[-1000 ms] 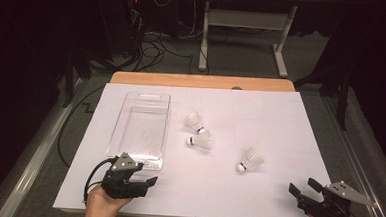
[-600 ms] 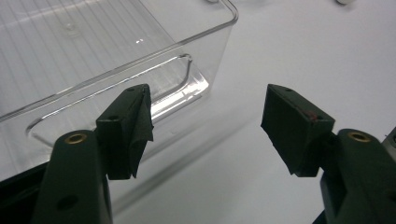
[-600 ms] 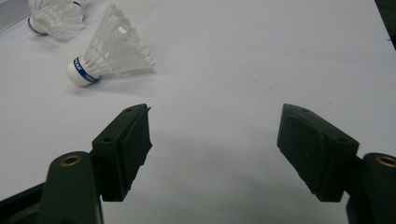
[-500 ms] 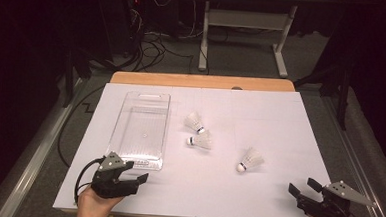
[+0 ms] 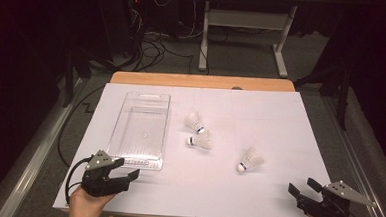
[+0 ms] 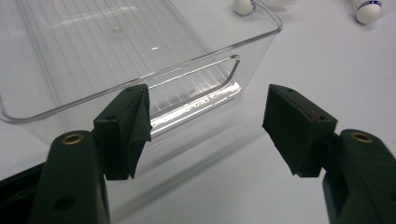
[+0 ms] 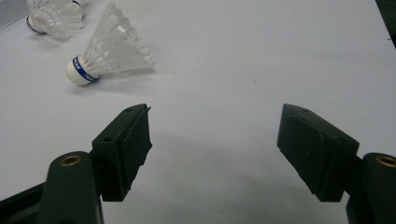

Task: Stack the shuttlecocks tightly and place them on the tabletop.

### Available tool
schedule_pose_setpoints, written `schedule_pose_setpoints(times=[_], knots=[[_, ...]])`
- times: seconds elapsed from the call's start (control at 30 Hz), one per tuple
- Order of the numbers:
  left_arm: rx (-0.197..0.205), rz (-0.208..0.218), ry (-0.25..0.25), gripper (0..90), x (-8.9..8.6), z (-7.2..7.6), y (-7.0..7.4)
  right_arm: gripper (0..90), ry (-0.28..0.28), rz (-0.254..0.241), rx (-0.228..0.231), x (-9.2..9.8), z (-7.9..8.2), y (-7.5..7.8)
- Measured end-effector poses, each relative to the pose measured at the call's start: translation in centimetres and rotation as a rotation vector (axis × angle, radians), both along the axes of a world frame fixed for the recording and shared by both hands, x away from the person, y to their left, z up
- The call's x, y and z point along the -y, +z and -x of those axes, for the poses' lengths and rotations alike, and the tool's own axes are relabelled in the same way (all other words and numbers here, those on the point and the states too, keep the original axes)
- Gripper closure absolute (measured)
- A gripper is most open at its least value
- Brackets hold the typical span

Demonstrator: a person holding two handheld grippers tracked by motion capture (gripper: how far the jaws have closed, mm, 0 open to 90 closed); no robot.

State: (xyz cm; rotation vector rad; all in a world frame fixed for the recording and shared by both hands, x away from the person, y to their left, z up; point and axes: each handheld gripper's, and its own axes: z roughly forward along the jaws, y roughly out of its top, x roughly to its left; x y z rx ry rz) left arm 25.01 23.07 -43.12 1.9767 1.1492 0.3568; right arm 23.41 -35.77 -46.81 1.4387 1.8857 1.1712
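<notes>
- The left tongs (image 5: 127, 177) sit low over the white tabletop (image 5: 280, 123), just in front of the near short wall of the clear plastic bin (image 5: 140, 131), held from below by the person's left hand (image 5: 83, 205).
- Their jaws stand wide apart and hold nothing; in the left gripper view the bin's near wall with its cut-out handle (image 6: 196, 74) rises just beyond the left tongs (image 6: 208, 116), closer to the jaw on the left of that view.
- The bin lies lengthwise on the tabletop with its open side up.
- Three white shuttlecocks lie on their sides to the right of the bin: the first shuttlecock (image 5: 195, 121) is nearest the bin's far half, the second shuttlecock (image 5: 200, 140) lies just in front of it, and the third shuttlecock (image 5: 249, 159) is farther right, well apart from the bin.
- The right tongs (image 5: 299, 189) rest far right of the bin, at the tabletop's near right corner, jaws also spread wide with nothing between them.
- In the right gripper view the third shuttlecock (image 7: 109, 49), with a blue band at its cork, lies ahead of the right tongs (image 7: 215, 135), beyond the jaw on the left of that view and not touching it.
</notes>
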Motion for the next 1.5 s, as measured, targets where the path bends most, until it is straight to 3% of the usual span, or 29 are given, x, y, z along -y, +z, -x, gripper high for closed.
schedule_pose_setpoints(times=[0.73,1.1,1.5], knots=[[0.044,0.007,0.077,31.3,-1.9,0.6,-1.3,26.1,-0.003,0.002,-0.001,0.0,0.0,0.0],[0.053,0.072,0.130,29.3,-3.0,0.8,-2.3,26.1,-0.004,0.002,-0.001,0.0,0.0,0.0],[0.088,0.066,0.162,28.9,-3.0,1.1,-3.1,26.0,-0.011,-0.003,-0.001,0.1,0.0,0.0]])
